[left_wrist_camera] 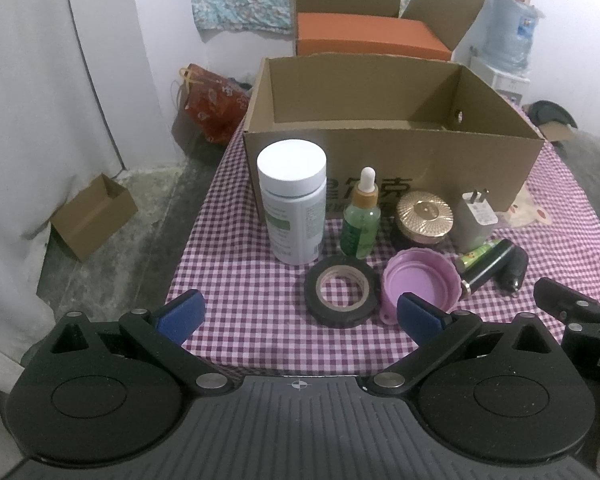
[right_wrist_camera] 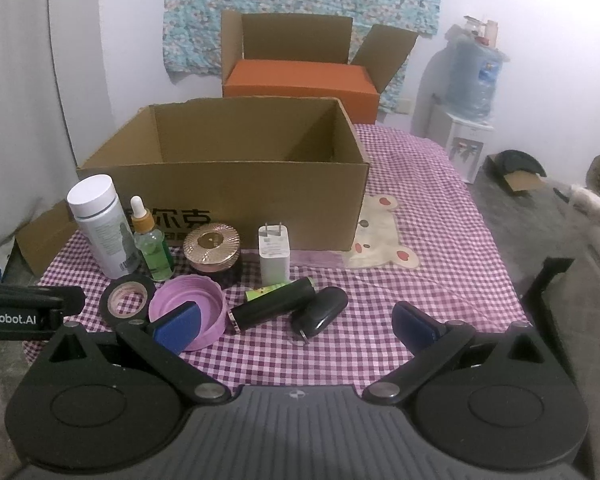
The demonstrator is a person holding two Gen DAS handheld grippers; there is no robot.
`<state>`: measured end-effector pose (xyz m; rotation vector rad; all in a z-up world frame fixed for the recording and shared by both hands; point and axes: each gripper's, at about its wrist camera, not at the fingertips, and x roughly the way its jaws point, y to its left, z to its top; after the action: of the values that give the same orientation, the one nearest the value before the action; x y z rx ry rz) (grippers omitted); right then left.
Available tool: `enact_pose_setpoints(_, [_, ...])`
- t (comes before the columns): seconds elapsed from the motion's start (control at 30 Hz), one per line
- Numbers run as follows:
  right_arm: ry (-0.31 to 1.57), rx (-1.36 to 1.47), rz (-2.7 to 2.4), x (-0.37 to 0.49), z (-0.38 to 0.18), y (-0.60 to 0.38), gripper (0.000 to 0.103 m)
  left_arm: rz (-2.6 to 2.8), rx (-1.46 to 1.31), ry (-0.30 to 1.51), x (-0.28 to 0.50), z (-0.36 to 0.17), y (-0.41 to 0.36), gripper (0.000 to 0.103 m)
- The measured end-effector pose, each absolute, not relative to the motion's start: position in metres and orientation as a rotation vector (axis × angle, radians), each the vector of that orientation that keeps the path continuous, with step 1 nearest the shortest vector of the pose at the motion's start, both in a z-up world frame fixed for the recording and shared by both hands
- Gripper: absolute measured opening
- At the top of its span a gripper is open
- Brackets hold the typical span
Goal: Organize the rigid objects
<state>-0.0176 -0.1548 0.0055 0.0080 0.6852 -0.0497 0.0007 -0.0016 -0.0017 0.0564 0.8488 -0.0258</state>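
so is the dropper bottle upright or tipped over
Upright: the dropper bottle stands on its base on the checked cloth, white dropper tip pointing up, in both views.

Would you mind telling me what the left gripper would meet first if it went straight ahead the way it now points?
Probably the roll of black tape, lying flat on the checked cloth straight ahead of the open left gripper. The green dropper bottle stands just behind it. Depth is hard to judge, so it might pass over the tape.

checked tablecloth (right_wrist_camera: 440,240), water dispenser (right_wrist_camera: 466,148), floral curtain (right_wrist_camera: 300,0), red bag (left_wrist_camera: 213,100)
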Motion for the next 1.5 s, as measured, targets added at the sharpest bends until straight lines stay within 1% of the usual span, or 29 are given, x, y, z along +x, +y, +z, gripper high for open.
enact_pose_setpoints(0.97, [0.701, -0.004, -0.066, -0.019, -0.001, -0.162, 0.103, -0.058, 0.070, 0.881, 0.005, -0.009, -0.007, 0.103])
enact_pose_setpoints(1.2, [0.697, 0.112, -0.034, -0.024, -0.010, -0.187, 0.103, -0.121, 0.103, 0.872, 0.006, -0.017, -0.014, 0.103])
enact_pose_setpoints(1.5, [0.663, 0.173, 0.009, -0.019, -0.011, -0.204, 0.103, -0.275, 0.041, 0.833, 0.006, -0.020, -0.026, 0.103])
